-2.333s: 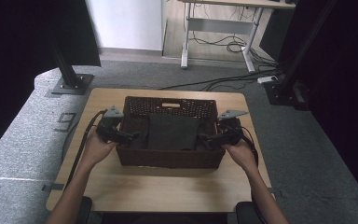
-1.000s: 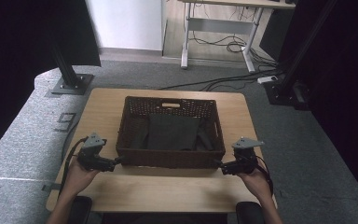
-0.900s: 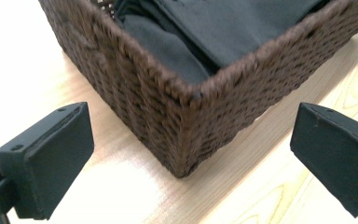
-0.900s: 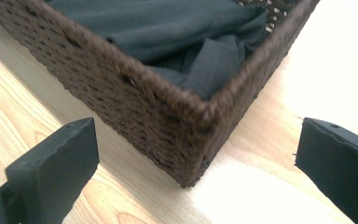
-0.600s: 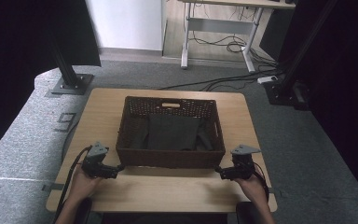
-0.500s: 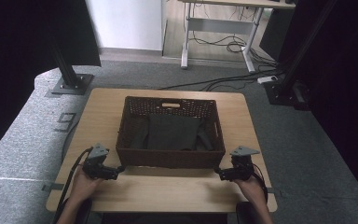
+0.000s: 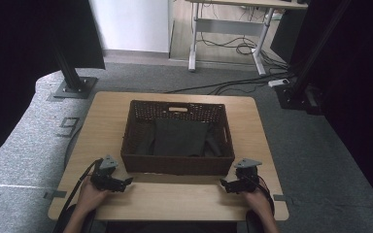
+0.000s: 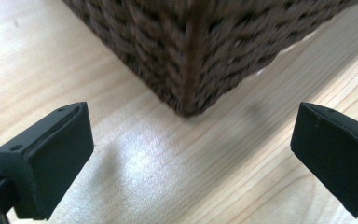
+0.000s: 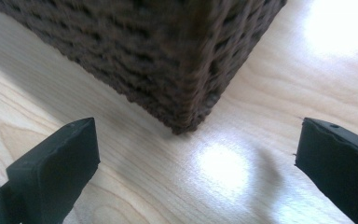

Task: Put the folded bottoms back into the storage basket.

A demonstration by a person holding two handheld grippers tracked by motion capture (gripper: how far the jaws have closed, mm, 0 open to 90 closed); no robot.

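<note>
Basket (image 7: 177, 165), cloth (image 7: 180, 137) inside: we keep left tongs (image 7: 125, 181) and right tongs (image 7: 225, 185) gaping, empty, level beside its near corners.

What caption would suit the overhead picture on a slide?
Two hand-held grippers, left and right, rest open on the wooden table before a wicker basket holding dark cloth.

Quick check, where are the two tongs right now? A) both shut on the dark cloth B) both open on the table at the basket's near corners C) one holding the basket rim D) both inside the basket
B: the left tongs and right tongs sit on the table just outside the near corners of the basket, jaws wide apart, holding nothing.
</note>
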